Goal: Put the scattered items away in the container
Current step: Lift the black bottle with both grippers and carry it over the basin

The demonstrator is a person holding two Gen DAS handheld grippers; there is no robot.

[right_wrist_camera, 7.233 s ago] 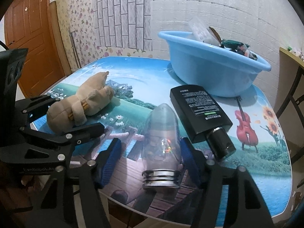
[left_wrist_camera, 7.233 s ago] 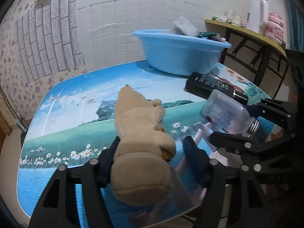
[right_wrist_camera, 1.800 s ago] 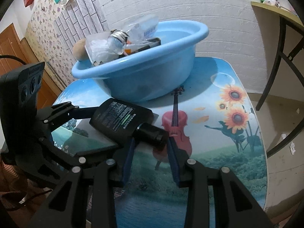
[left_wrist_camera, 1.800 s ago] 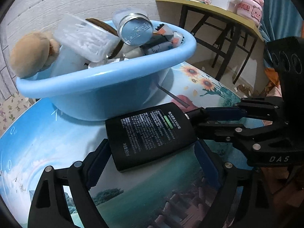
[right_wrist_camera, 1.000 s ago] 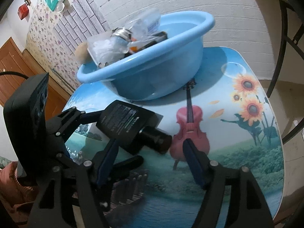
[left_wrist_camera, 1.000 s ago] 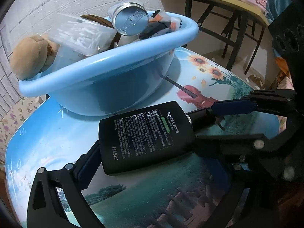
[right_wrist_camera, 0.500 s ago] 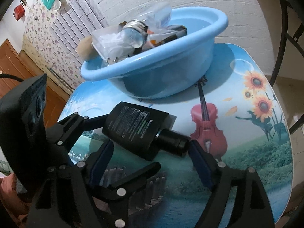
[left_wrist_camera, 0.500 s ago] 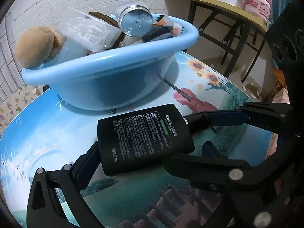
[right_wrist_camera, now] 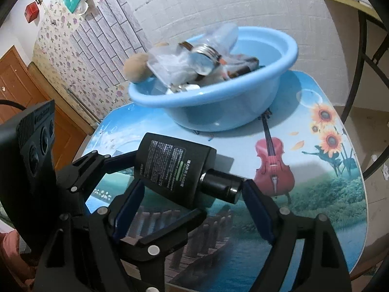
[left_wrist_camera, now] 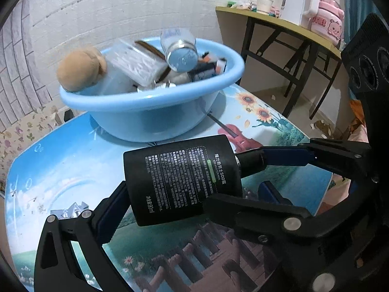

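A black flat bottle (left_wrist_camera: 180,180) with white print and a round black cap (right_wrist_camera: 222,186) is lifted off the table. My left gripper (left_wrist_camera: 189,199) is shut on its body; it also shows in the right wrist view (right_wrist_camera: 170,168). My right gripper (right_wrist_camera: 192,209) stands open around the cap end, with the cap touching its right pad. The blue basin (left_wrist_camera: 155,116) stands behind, holding a tan plush toy (left_wrist_camera: 80,69), a clear bottle (left_wrist_camera: 180,48), a clear box and other items. The basin (right_wrist_camera: 218,107) also shows in the right wrist view.
The table (left_wrist_camera: 48,170) has a printed landscape top with a violin and sunflowers. A side table (left_wrist_camera: 279,24) with a kettle and pink pot stands at the right. A brick wall is behind the basin, a wooden door (right_wrist_camera: 14,87) at the left.
The black bottle has risen off the table in my left gripper. My right gripper, shut on the cap earlier, has opened. Both views have lifted and tilted toward the basin.
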